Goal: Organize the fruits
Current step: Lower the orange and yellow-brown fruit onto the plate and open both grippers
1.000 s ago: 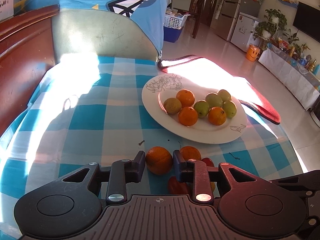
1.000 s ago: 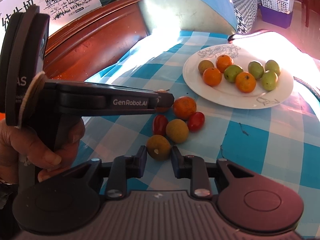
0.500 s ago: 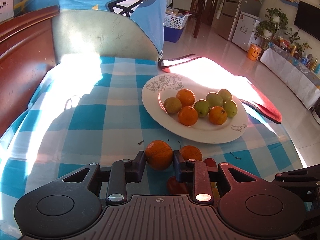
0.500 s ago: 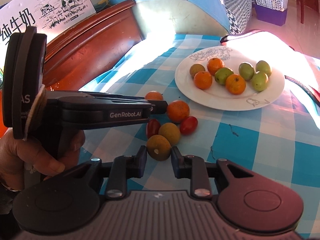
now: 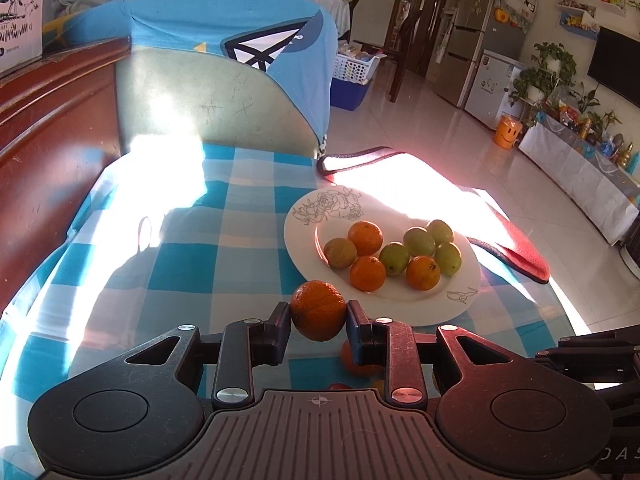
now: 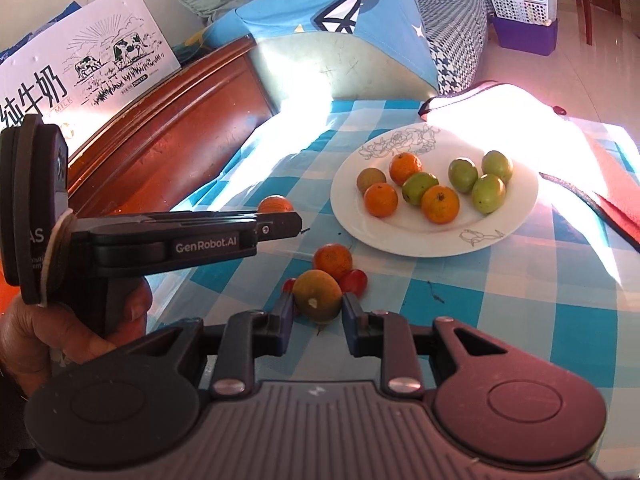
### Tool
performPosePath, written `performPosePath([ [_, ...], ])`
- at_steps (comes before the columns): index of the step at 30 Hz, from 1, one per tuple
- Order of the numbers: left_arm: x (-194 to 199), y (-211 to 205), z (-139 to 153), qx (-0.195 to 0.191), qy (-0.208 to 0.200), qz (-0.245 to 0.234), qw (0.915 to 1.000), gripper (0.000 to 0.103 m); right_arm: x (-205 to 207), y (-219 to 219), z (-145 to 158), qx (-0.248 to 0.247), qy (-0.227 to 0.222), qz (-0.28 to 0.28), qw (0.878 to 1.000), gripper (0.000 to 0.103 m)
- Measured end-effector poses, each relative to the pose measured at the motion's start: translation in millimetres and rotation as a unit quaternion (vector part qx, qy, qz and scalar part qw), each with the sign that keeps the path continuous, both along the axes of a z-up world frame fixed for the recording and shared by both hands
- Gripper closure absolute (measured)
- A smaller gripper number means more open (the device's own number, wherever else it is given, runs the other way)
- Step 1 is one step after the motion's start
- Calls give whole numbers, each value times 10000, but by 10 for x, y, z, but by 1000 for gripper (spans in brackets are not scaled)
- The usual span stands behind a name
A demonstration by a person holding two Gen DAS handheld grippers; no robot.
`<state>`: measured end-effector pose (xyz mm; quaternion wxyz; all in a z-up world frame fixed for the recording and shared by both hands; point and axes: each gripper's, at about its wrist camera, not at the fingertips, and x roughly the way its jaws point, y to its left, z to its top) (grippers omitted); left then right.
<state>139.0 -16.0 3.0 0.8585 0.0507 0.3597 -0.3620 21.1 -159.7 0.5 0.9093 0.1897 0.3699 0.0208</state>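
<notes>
My left gripper point(image 5: 318, 318) is shut on an orange point(image 5: 318, 310) and holds it above the checked cloth, just short of the white plate point(image 5: 304, 220). The plate holds three oranges, a brownish fruit and several green fruits. In the right wrist view my right gripper point(image 6: 318, 310) is shut on a brownish-green fruit point(image 6: 317, 295), lifted off the cloth. Behind it an orange point(image 6: 332, 261) and a red tomato point(image 6: 354, 281) lie on the cloth. The left gripper point(image 6: 280, 216) with its orange point(image 6: 275, 204) shows at the left, and the plate point(image 6: 516, 216) lies beyond.
A chair back point(image 5: 216, 104) draped with a blue cloth stands at the table's far end. A red wooden bench back point(image 5: 48, 128) runs along the left. A red-edged mat point(image 5: 516, 244) lies right of the plate. A milk carton box point(image 6: 80, 64) stands on the bench.
Both grippers have risen with their fruits. The left one lifted the orange and moved it toward the plate; the right one lifted the brownish-green fruit off the cloth.
</notes>
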Motion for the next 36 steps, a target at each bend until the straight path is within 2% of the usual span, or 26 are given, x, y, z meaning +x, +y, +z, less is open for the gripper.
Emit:
performPosePath([
  [12, 4, -104, 121, -109, -104, -37, 9999, 76, 202, -416, 284, -262, -251, -170, 9992, 77],
  [21, 26, -332, 19, -57, 35, -155, 9999, 76, 547, -621, 271, -365, -268, -257, 9986, 77],
  [36, 81, -632, -155, -50, 248, -276, 9993, 76, 1008, -841, 75, -443, -126, -401, 9981, 77],
])
